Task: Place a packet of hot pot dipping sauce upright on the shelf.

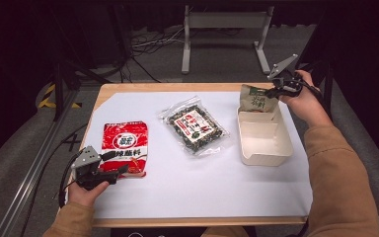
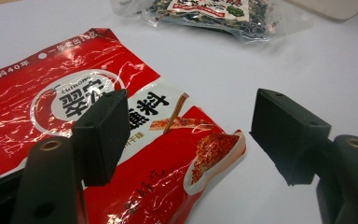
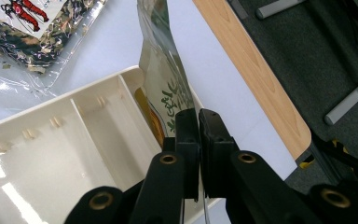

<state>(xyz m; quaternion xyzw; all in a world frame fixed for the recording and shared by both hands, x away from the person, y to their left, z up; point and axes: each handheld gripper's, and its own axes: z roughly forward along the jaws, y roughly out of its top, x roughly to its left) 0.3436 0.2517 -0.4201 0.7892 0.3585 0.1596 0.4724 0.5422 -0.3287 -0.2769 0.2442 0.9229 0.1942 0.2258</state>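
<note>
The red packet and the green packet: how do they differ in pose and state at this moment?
The red packet lies flat on the white sheet; the green packet stands upright at the far end of the cream box. The red packet is free beneath the open jaws of the left hand-held gripper; the green packet is pinched at its edge by the right hand-held gripper. Both are sealed, printed food packets.

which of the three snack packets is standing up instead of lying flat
The green-and-tan packet, held upright at the far end of the cream tray by the right gripper. The red packet and clear packet lie flat.
</note>
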